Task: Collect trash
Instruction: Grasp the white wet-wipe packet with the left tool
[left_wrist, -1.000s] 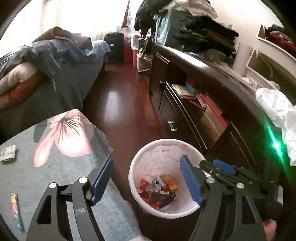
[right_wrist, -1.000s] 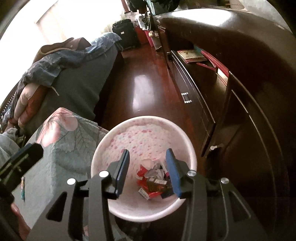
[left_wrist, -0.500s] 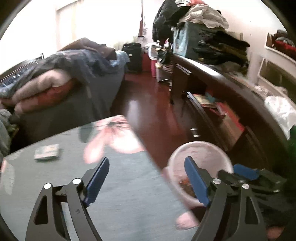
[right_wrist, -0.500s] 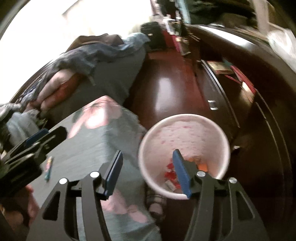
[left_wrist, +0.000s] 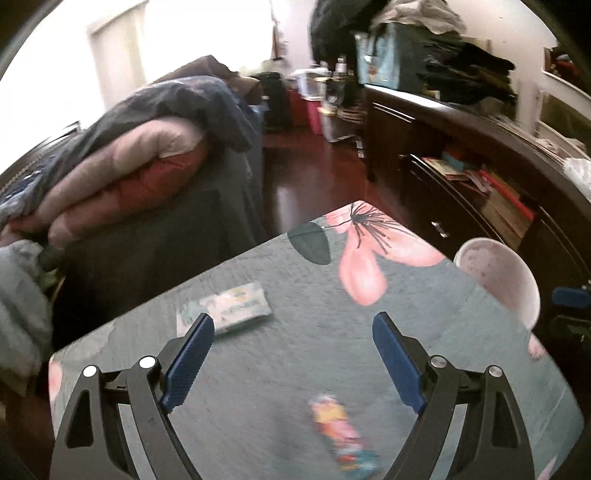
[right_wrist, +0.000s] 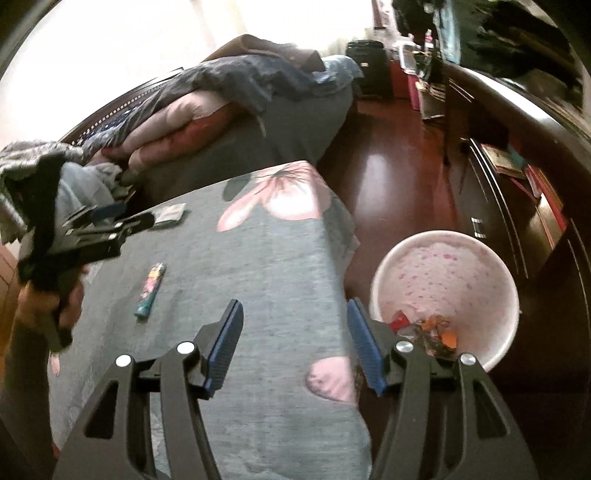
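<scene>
Left wrist view: the left tongs (left_wrist: 293, 354) hang spread and empty above the desk (left_wrist: 424, 306). Nearest, at about 6 o'clock between the fingers, lies a colourful wrapper (left_wrist: 341, 430), long, flat and blurred. It looks light, thin and crinkly, likely slippery, so pinching across its narrow middle seems best. Further off, at 11 o'clock, a pale flat packet (left_wrist: 229, 306) lies beside the left finger tip; its edge should suit a grip. At 2 o'clock stands the pink bin (left_wrist: 517, 291), off the desk's edge. The right tongs (right_wrist: 293, 343) are spread too, holding nothing.
</scene>
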